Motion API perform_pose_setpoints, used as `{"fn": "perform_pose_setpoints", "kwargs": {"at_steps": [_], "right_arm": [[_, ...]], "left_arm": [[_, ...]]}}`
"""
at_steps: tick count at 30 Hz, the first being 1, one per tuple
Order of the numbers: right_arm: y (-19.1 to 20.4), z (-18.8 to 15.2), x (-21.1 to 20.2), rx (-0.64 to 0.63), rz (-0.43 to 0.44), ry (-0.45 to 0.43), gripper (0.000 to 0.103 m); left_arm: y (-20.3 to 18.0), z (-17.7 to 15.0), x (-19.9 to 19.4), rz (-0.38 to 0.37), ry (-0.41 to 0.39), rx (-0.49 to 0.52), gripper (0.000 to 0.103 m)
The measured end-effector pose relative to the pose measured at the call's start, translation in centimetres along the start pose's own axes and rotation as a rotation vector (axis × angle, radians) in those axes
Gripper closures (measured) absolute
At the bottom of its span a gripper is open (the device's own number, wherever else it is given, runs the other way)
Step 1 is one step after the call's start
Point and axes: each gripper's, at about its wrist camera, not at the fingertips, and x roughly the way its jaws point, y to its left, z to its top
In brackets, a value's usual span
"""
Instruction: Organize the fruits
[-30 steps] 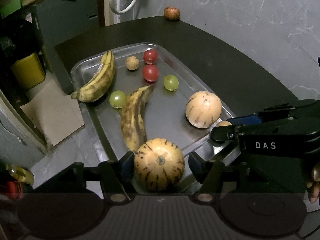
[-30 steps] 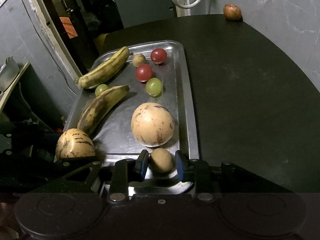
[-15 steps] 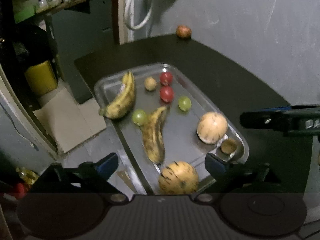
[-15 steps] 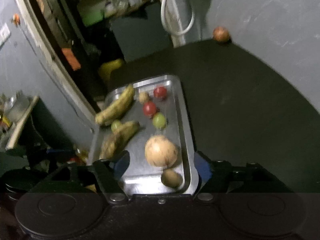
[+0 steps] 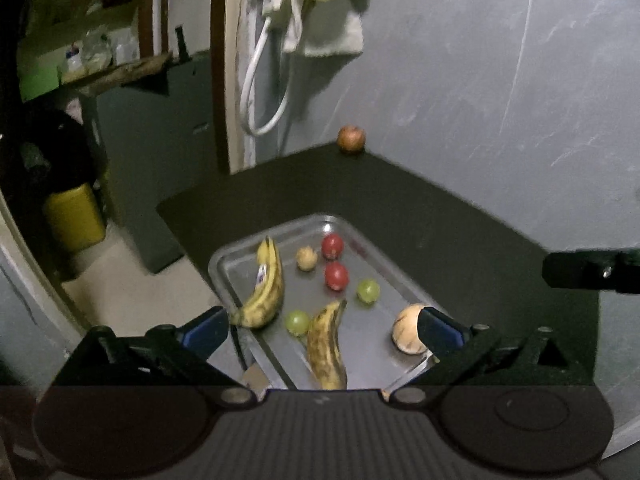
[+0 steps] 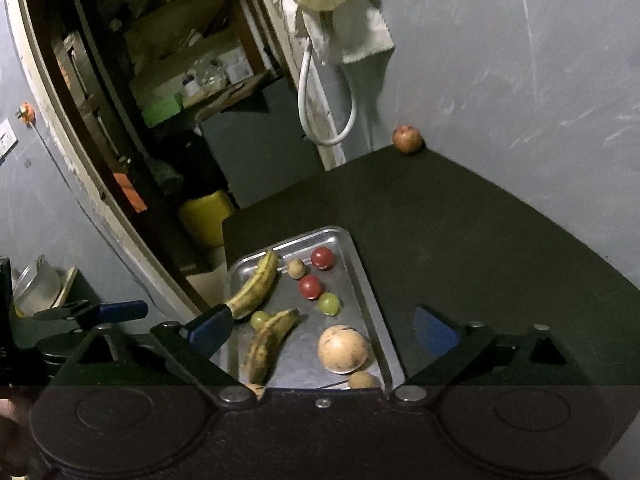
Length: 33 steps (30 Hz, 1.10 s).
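A steel tray point(image 5: 228, 268) point(image 6: 360, 264) on a black table holds two bananas point(image 5: 266, 286) point(image 5: 326, 346), two red fruits point(image 5: 333, 246) point(image 5: 336, 275), two green grapes point(image 5: 368, 290) point(image 5: 297, 322), a small tan fruit point(image 5: 306, 258) and a round pale melon point(image 5: 406, 332) point(image 6: 343, 349). Another small tan fruit point(image 6: 362, 380) lies at the tray's near edge. My left gripper point(image 5: 322, 330) is open and empty, high above the tray. My right gripper point(image 6: 320, 330) is open and empty, also high above it.
A reddish apple point(image 5: 351, 139) point(image 6: 406, 139) sits at the table's far corner against the grey wall. A white cloth and hose point(image 5: 312, 4) hang above. A yellow canister point(image 5: 74, 216) stands on the floor left of the table.
Both grippers let go of their fruit, opened wide and pulled up and back from the tray. The striped melon and the small tan fruit stay at the tray's near end.
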Motion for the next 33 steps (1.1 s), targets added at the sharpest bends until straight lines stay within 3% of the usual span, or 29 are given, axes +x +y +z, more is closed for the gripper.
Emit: {"fn": "perform_pose_setpoints", "kwargs": {"at_steps": [4,8,11,17,24,33], "right_arm": [[2.1,-1.4,-1.5,0.002,-0.053,-0.017,0.001],[3.9,-3.2,-2.1,0.004,-0.119,0.005,0.001],[4.7,-4.6,-2.7,0.019,-0.145,0.018,0.001],[5.4,-6.2,-2.3,-0.003,-0.239,0.056,0.001],[5.4,-5.5,-1.7,-0.045,-0.23,0.029,0.001],[4.0,-4.6,-2.0,-0.037,-0.248,0.008,0.001]], "left_arm": [[1.6,-0.6,-1.5,-0.026,-0.039,-0.048,0.0],[3.2,-2.0,-2.6,-0.051,-0.015,-0.128,0.0],[3.9,-3.0,-3.2,-0.086,0.015,-0.127,0.0],[3.5,-4.3,-4.0,-0.035,0.058,-0.077,0.0],[2.3,-4.0,-3.8,0.003,0.064,-0.088,0.0],[0.9,-3.3,-3.3,0.024,0.054,-0.033,0.0]]}}
